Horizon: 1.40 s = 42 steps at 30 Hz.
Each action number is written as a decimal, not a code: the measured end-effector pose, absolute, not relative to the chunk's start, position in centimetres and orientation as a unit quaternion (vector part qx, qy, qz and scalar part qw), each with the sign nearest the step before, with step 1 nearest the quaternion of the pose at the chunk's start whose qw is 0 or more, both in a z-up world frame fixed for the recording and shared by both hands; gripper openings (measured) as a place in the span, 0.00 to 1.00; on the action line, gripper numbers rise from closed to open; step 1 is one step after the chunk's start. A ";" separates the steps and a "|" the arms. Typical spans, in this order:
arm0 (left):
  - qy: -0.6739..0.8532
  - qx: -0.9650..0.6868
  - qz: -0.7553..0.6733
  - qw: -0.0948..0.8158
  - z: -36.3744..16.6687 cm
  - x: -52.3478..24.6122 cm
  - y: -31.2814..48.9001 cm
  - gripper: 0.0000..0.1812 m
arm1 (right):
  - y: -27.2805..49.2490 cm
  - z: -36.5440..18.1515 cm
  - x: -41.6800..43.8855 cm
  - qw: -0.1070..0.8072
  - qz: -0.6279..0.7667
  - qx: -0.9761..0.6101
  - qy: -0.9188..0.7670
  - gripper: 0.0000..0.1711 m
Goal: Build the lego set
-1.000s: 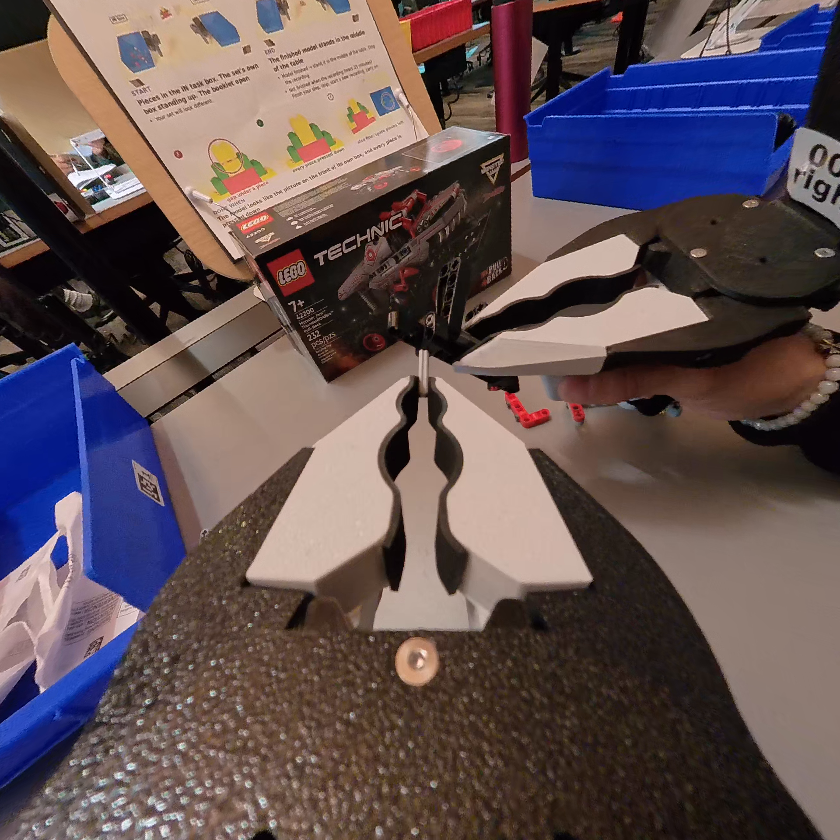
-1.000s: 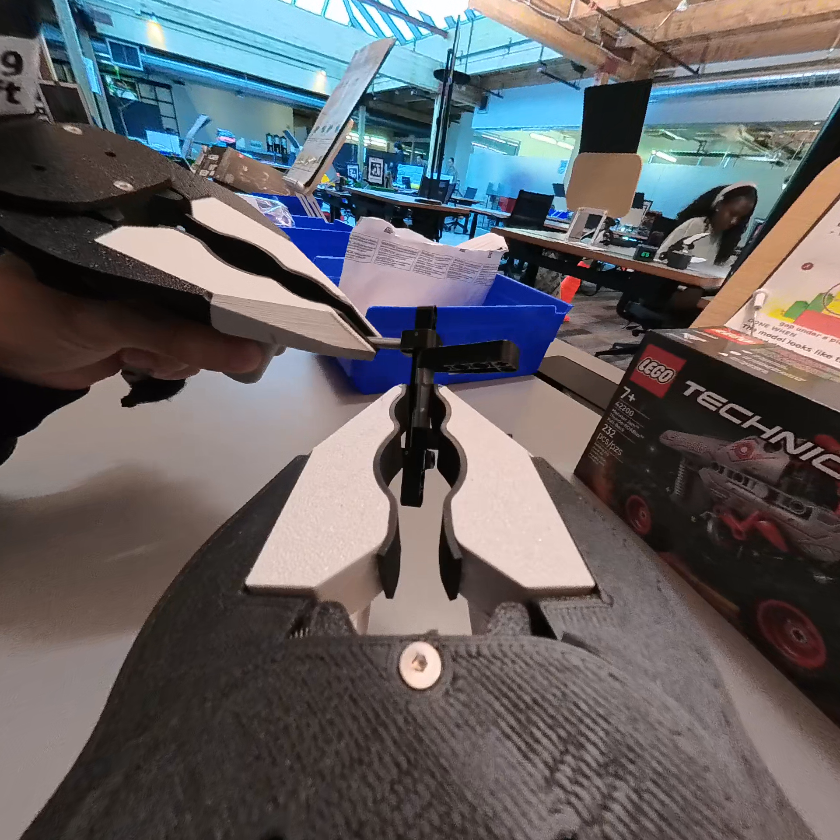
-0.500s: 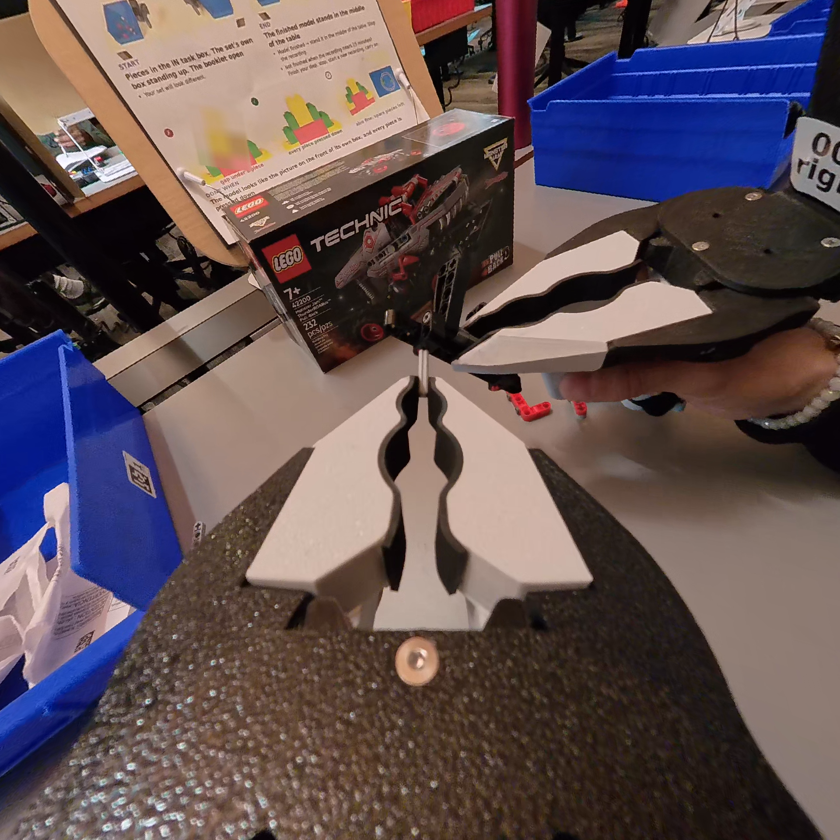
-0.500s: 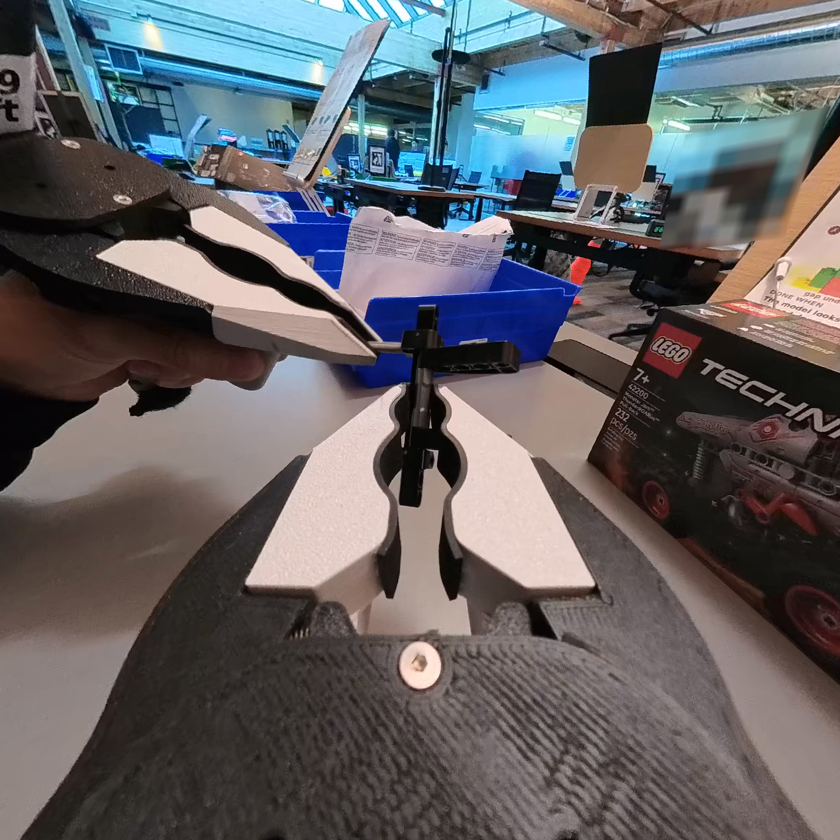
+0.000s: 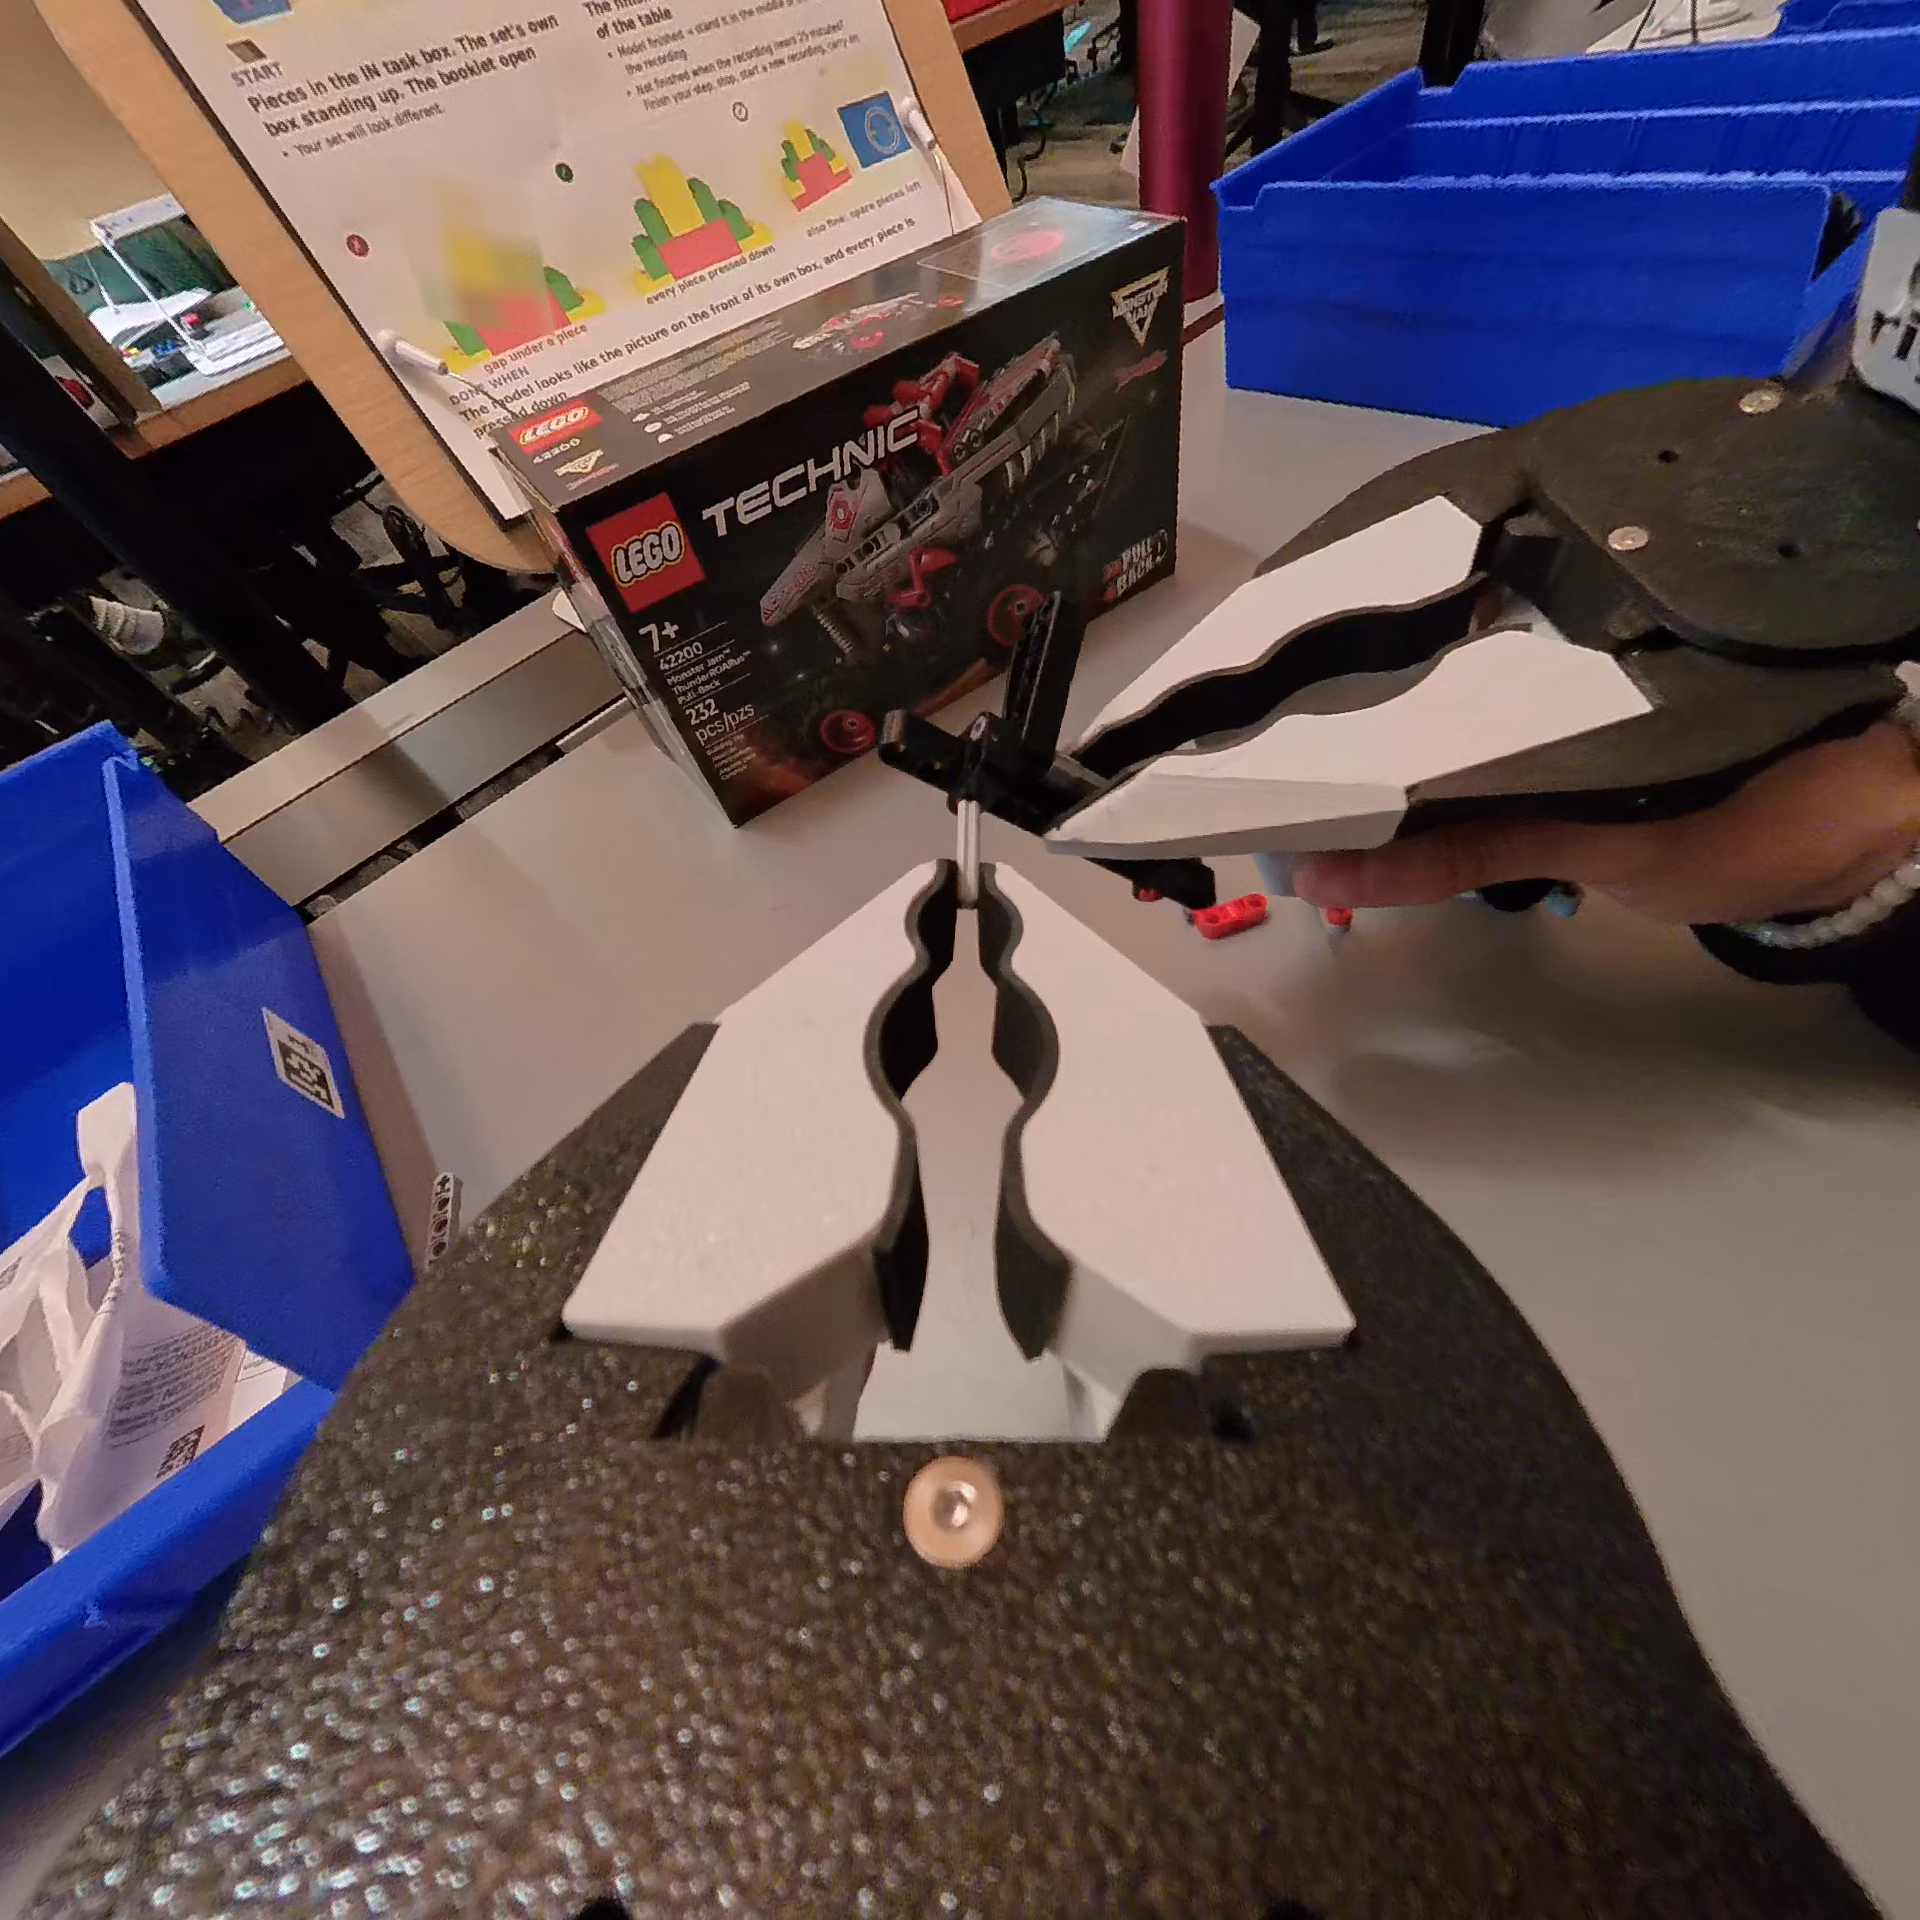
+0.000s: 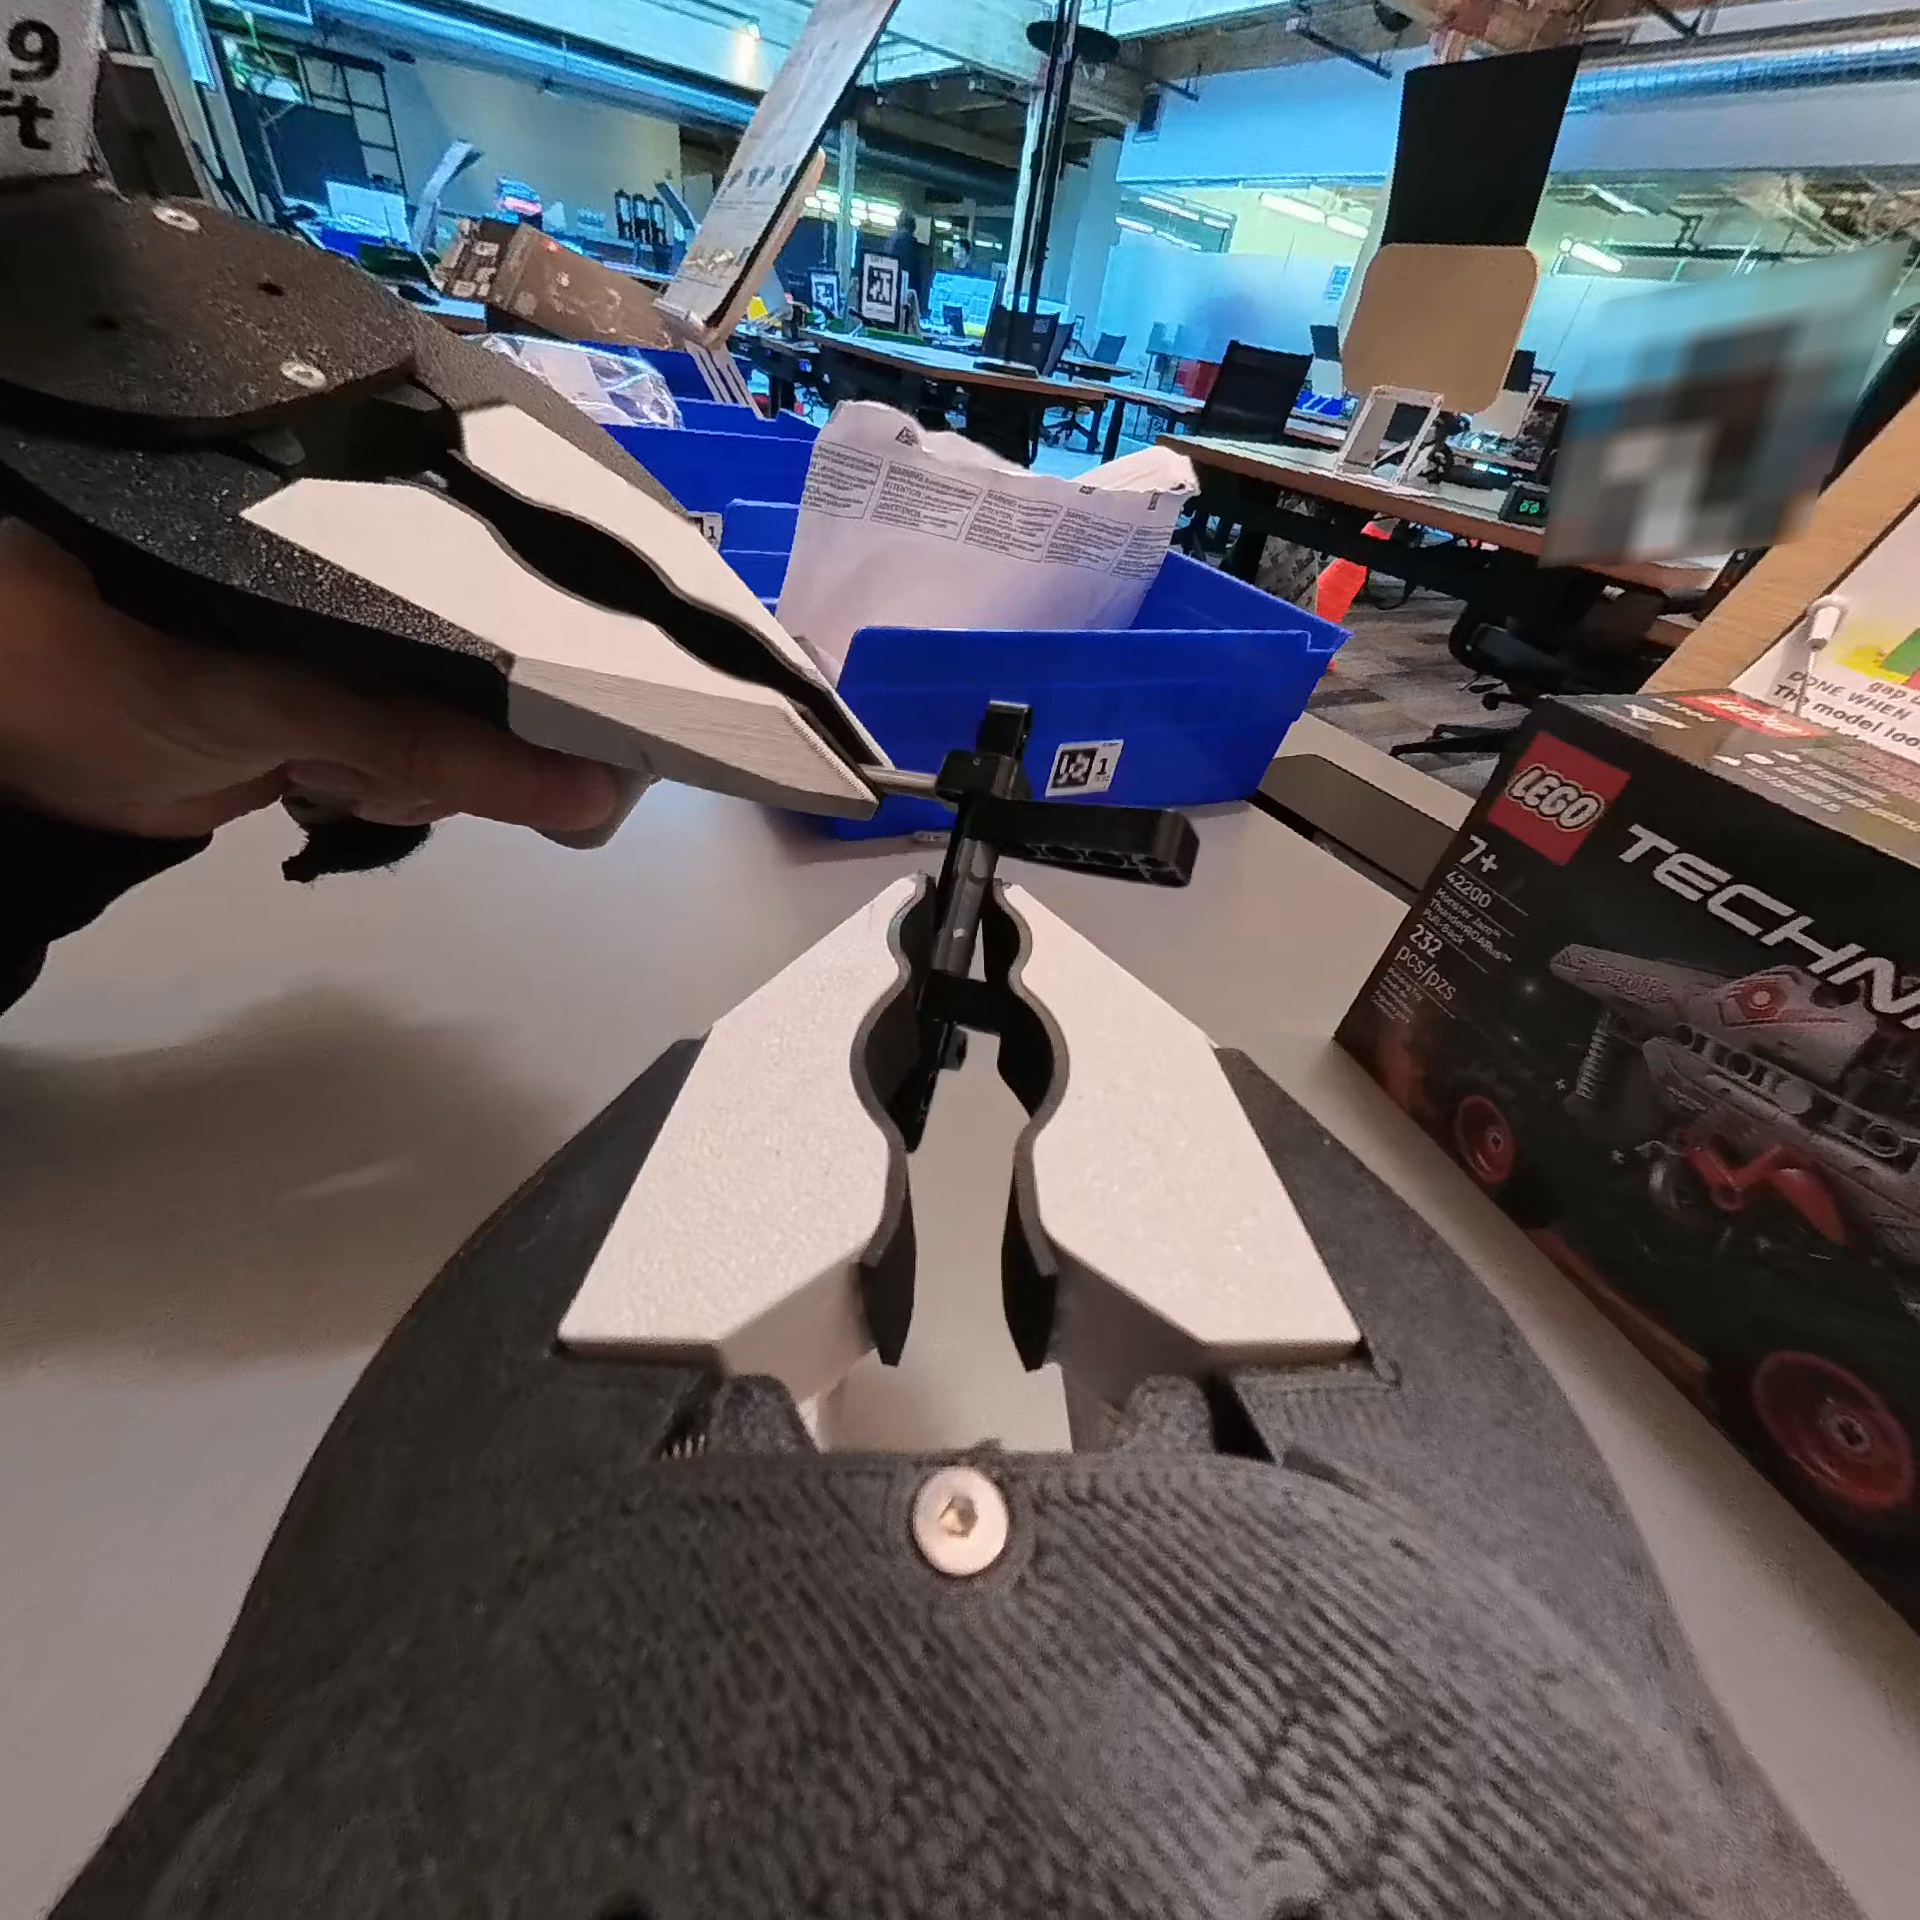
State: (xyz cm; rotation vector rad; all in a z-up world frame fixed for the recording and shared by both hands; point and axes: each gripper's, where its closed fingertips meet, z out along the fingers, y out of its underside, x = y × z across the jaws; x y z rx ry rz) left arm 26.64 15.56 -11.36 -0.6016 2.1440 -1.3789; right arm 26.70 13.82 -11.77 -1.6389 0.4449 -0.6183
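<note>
Above the table [image 5: 1558, 1195], right gripper [image 6: 961, 904] fingers clamp a black assembly [image 6: 1039, 831] (cross-shaped); left gripper [image 5: 966, 883] pinches its grey axle [image 5: 967, 831].

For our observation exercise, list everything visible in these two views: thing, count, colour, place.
Grey axle: one, pinched at the left gripper's tips.
Black beam assembly: one, held in the right gripper, axle entering it.
Set box: one, black, standing on the table's far side.
Loose pieces: few, red, on table under the right gripper.
Bins: several, blue, at both table ends.
Paper bag: one, white, inside a bin.
Instruction board: one, behind the box.
Left gripper: shut.
Right gripper: shut.
</note>
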 end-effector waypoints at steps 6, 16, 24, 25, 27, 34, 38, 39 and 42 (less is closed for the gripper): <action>0.807 -0.228 -0.480 0.258 -12.8 27.3 16.4 0.01 | 13.7 -13.6 27.1 0.574 -0.250 -0.752 0.206 0.04; 0.826 -0.161 -0.504 0.194 -15.1 26.6 16.5 0.01 | 15.6 -21.4 24.9 0.379 -0.149 -0.897 0.173 0.16; 0.777 0.044 -0.528 0.339 -11.1 22.9 12.2 0.01 | 12.6 -12.1 23.3 0.595 0.004 -0.765 0.245 0.19; 0.774 0.056 -0.519 0.359 -10.9 22.7 11.8 0.01 | 12.2 -11.8 22.9 0.604 0.026 -0.757 0.245 0.17; 0.769 0.072 -0.509 0.381 -10.6 22.4 11.1 0.01 | 11.8 -11.8 22.1 0.606 0.050 -0.755 0.245 0.18; 0.759 0.106 -0.502 0.400 -10.4 21.4 9.9 0.01 | 10.8 -10.4 20.9 0.649 0.089 -0.717 0.237 0.09; 0.751 0.118 -0.512 0.399 -10.3 20.9 9.5 0.01 | 10.6 -10.1 20.4 0.661 0.095 -0.712 0.219 0.03; 0.750 0.120 -0.517 0.394 -10.3 20.8 9.4 0.01 | 10.4 -10.1 20.2 0.658 0.090 -0.718 0.209 0.03; 0.741 0.118 -0.537 0.386 -10.3 20.5 8.7 0.01 | 9.7 -10.1 20.0 0.646 0.054 -0.738 0.189 0.02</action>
